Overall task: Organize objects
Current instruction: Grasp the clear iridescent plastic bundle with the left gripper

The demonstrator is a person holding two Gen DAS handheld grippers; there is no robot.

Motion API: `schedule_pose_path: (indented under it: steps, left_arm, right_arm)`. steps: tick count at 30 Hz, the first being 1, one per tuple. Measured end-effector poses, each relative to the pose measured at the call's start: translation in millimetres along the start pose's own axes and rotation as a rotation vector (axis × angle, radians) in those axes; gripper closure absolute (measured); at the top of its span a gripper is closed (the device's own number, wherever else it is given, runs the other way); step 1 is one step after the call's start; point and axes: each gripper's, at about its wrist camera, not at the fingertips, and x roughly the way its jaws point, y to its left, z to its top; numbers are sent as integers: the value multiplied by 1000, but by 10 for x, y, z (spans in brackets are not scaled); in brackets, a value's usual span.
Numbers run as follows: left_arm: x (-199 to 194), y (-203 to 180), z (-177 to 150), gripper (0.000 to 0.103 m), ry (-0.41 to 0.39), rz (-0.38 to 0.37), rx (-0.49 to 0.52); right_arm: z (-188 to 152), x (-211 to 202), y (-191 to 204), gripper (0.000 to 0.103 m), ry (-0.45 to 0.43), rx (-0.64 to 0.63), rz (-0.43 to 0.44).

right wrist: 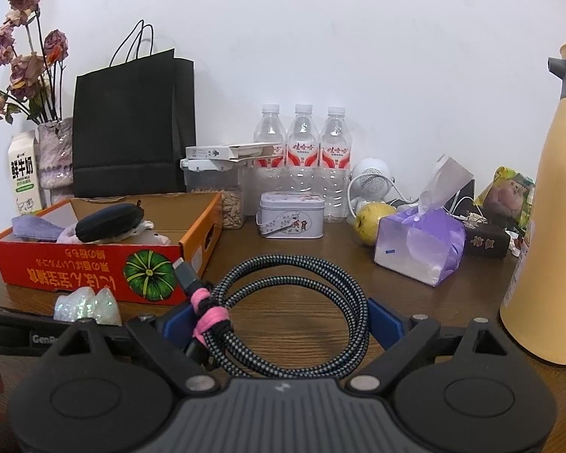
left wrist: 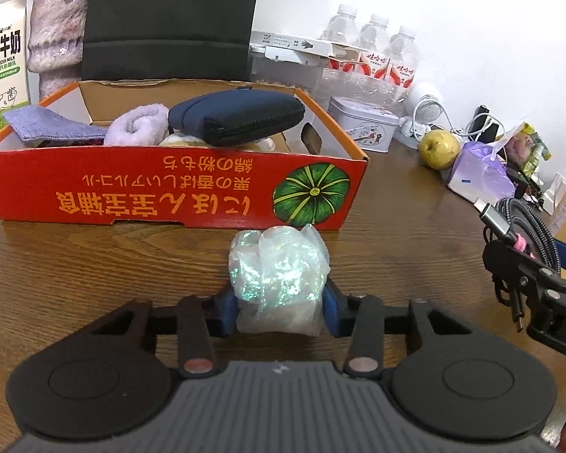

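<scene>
I see the red box (left wrist: 169,185) standing on the wooden surface (left wrist: 75,264) straight ahead of my left gripper (left wrist: 281,307), already holding a dark pouch (left wrist: 237,117), a rolled towel (left wrist: 139,124) and a purple cloth (left wrist: 49,124). Behind it stand a black bag (right wrist: 132,128), a milk carton (right wrist: 24,177), 3 water bottles (right wrist: 302,139), a tin (right wrist: 292,215), a pear (right wrist: 371,219) and a tissue pack (right wrist: 419,245); a yellow flask (right wrist: 547,226) crowds my right side. My left jaws sit partly closed, their blue pads pressing both sides of a crinkly glitter bundle (left wrist: 279,271) just in front of the box. My right gripper (right wrist: 279,324) has its jaws wide, gripping a coiled braided cable (right wrist: 294,302) with a pink tie.
</scene>
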Motion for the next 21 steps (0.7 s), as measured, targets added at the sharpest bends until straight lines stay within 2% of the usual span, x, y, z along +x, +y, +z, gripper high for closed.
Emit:
schedule_pose_path:
  steps: [21]
  left_arm:
    - [-398,295,10,63,-99,19,-35]
  right_arm:
    - [-70,-134,237,11,-49,-20,-1]
